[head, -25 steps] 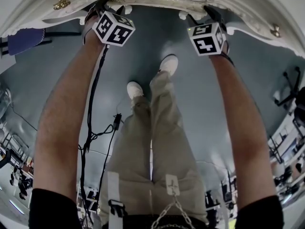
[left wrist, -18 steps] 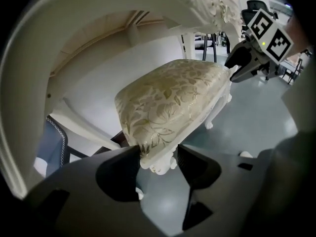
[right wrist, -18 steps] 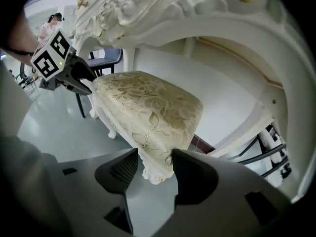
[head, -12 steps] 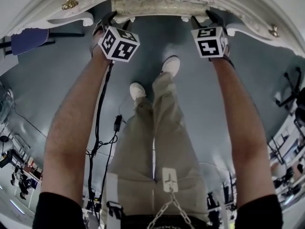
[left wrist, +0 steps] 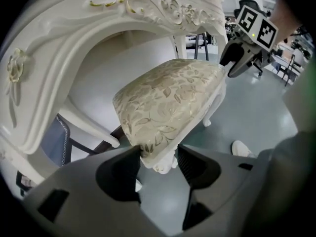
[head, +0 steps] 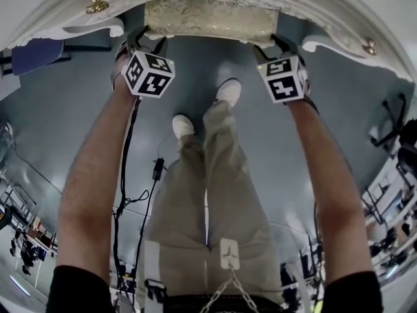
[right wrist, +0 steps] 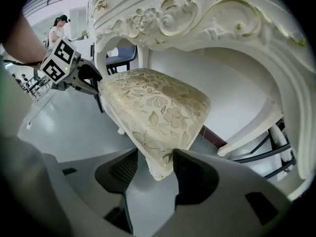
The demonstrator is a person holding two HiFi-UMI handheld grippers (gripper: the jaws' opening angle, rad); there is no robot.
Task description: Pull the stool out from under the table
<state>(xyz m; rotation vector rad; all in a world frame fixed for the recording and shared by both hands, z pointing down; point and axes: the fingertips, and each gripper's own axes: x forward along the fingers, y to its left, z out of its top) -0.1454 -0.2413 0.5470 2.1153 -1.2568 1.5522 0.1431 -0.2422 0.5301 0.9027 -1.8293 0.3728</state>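
Gripping the stool (head: 208, 19) at both near corners: left gripper (left wrist: 158, 152) pinches one; right gripper (right wrist: 155, 154), jaws just closing, pinches the other. Seat front is clear of the table (left wrist: 59, 58); the rear, beyond my jaws, is not yet out.

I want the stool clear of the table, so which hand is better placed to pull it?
Left, narrowly. The left tool is clamped on the stool's near corner; the right tool has just been closing on the other corner, so its hold seems less settled. Pulling with both looks best.
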